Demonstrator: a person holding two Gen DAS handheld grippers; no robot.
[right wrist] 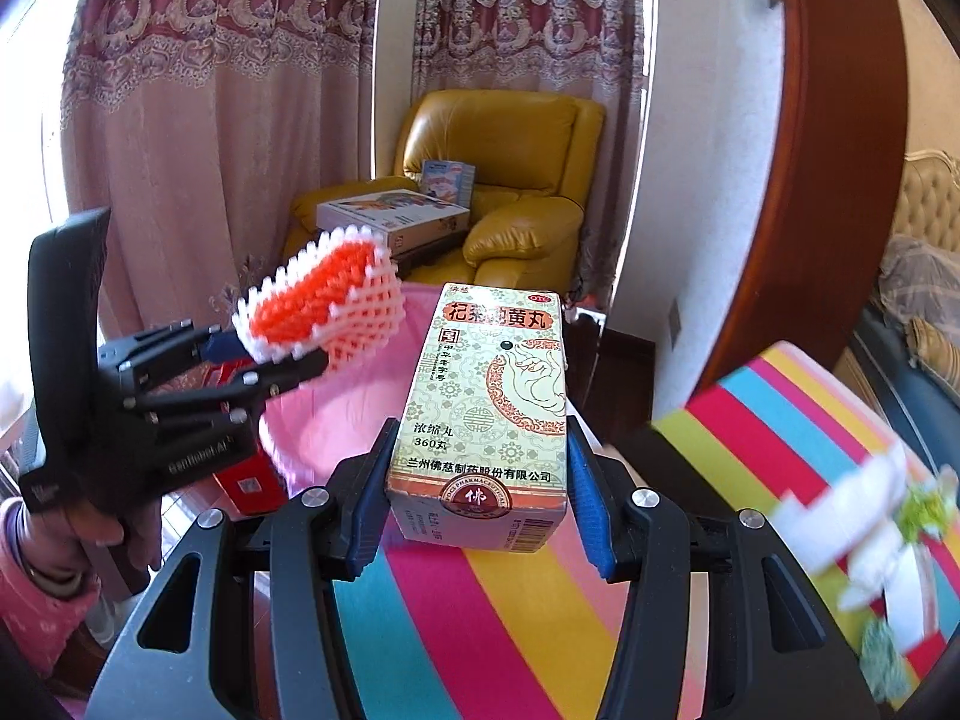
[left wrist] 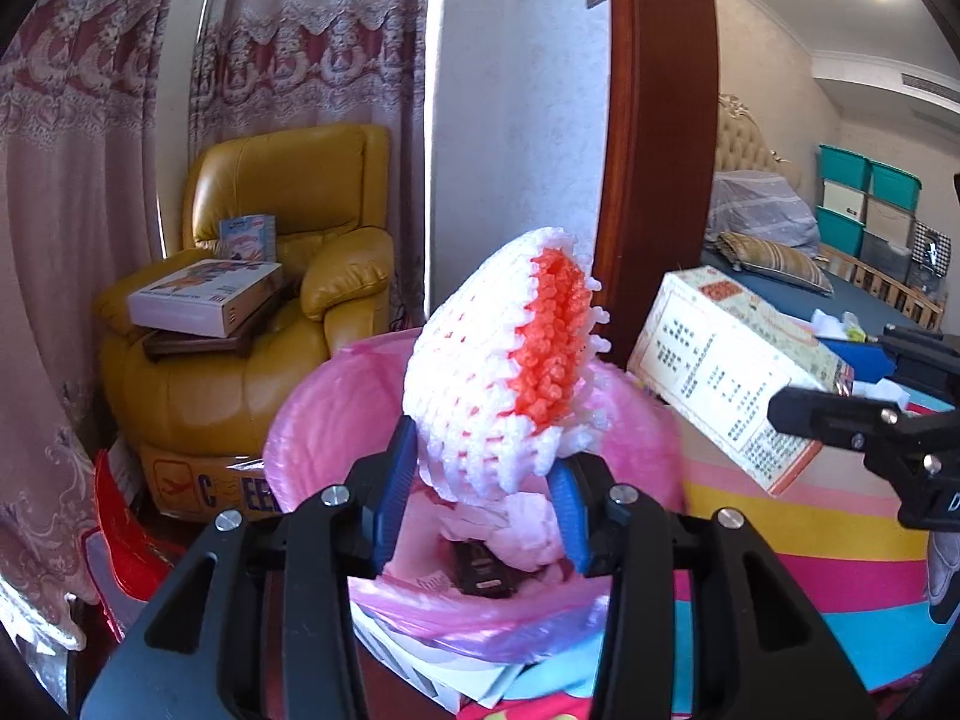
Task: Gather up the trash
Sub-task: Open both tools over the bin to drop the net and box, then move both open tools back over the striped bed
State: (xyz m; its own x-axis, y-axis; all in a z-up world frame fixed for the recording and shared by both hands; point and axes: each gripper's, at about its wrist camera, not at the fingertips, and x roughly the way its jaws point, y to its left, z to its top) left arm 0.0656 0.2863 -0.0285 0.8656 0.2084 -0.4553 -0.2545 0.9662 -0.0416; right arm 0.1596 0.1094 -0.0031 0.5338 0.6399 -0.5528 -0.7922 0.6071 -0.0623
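A: What has the left hand-held gripper [left wrist: 486, 498] got?

B: A foam fruit net [left wrist: 498, 360], white outside and orange inside. The blue pads [left wrist: 393, 495] pinch its lower end, so the jaws stand partly closed around it. In the left wrist view the net rises toward 12 o'clock from the fingers, with its open mouth turned to 2 o'clock.

A: And where is that net relative to the bin?

B: Right over it. The trash bin [left wrist: 324, 408] with the pink bag liner sits behind and below the net, and some crumpled pink scraps and a dark object lie inside it.

A: The right hand-held gripper [right wrist: 480, 498]?

B: It grips a medicine box [right wrist: 489, 396], cream with red Chinese lettering. The box stands upright between the blue pads, which press on its two sides near the base. The jaws are open only as wide as the box.

A: Where is the box in the other view?

B: At 3 o'clock from the net, tilted, near the bin's right rim and off to its side.

A: What lies under the right gripper?

B: A striped cloth [right wrist: 480, 630] in pink, yellow, blue and red. At 4 o'clock on it there is blurred white and green litter [right wrist: 882, 540]; I can't tell what it is.

A: Anything further back?

B: A yellow leather armchair [left wrist: 288, 300] at 10 o'clock in the left view, with a flat white box [left wrist: 207, 297] resting on its arm, and patterned curtains [left wrist: 90, 120] behind.
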